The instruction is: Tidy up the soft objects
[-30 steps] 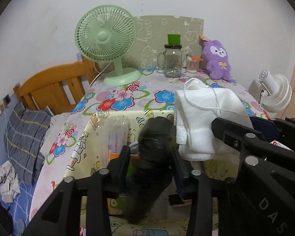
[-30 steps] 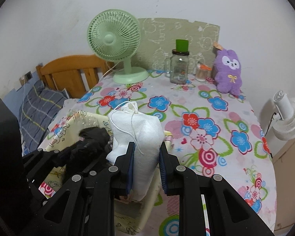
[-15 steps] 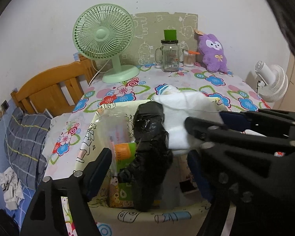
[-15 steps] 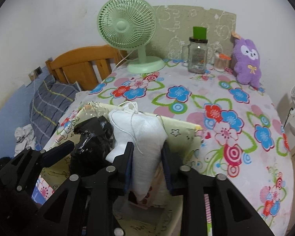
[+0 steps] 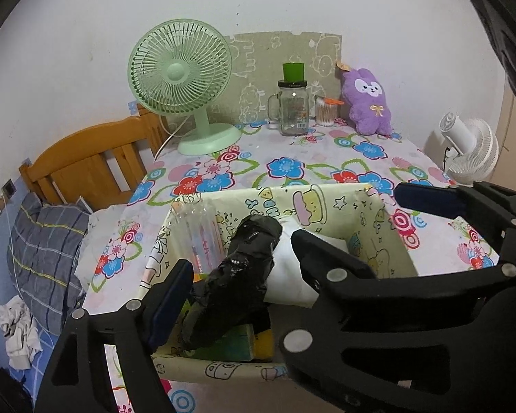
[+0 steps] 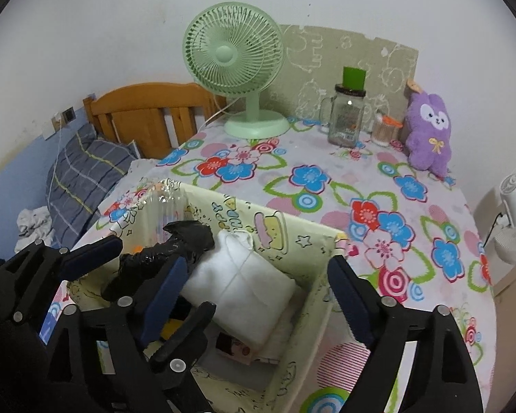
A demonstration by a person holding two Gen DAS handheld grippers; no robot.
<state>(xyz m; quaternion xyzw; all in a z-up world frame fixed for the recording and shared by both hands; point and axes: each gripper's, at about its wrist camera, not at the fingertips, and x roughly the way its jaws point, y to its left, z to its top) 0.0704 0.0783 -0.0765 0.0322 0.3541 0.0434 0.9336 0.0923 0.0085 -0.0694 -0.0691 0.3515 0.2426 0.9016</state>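
Flowered cloth covers the table [image 6: 412,186], which stands against a white wall with a wooden headboard [image 6: 144,117] to its left; at the far edge stand a green fan [image 6: 235,58], a glass jar [image 6: 347,117] with a green cap, and a purple plush toy [image 6: 428,130]. On the near side sits a pale yellow fabric bin [image 6: 292,237] printed with cartoons; inside it the black bundle [image 5: 240,275] leans at a slant on the left, and the white pouch [image 6: 240,285] (tied with a thin string) lies just beside it on the right, the two touching. Over the bin, the left gripper [image 5: 244,265] has just been opening, its jaws spread on either side of the black bundle without pressing it; the right gripper [image 6: 258,268] has also just been opening, its jaws wide apart, with the white pouch lying loose between and below them.
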